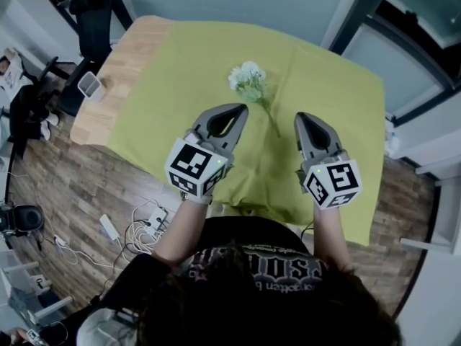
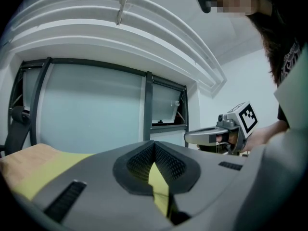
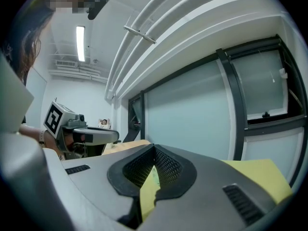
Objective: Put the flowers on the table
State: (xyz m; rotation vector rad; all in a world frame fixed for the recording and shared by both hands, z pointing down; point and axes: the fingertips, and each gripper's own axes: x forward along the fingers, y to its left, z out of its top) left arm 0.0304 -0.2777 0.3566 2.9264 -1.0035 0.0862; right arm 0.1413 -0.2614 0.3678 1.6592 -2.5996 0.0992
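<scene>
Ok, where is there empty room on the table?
The green cloth is bare left of the flowers and right of them, toward the far corner. Crowded: the near middle, under the left tool and right tool.

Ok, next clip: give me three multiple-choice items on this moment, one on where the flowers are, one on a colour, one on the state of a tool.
1. Where do the flowers lie?
A. on the cloth, beyond the tips of the left tool and the right tool
B. on the floor
C. in a vase

2. What colour is the cloth on the table?
A. red
B. yellow-green
C. black

3. How do the jaws of the right tool stand?
A. wide apart
B. closed on a stem
C. closed together, holding nothing

Answers:
1 A: the head view shows the white blooms resting on the cloth ahead of both tools.
2 B: the cloth is yellow-green, with bare wood at the table's edge.
3 C: the right gripper view shows the tips meeting, with only cloth behind them.
</scene>
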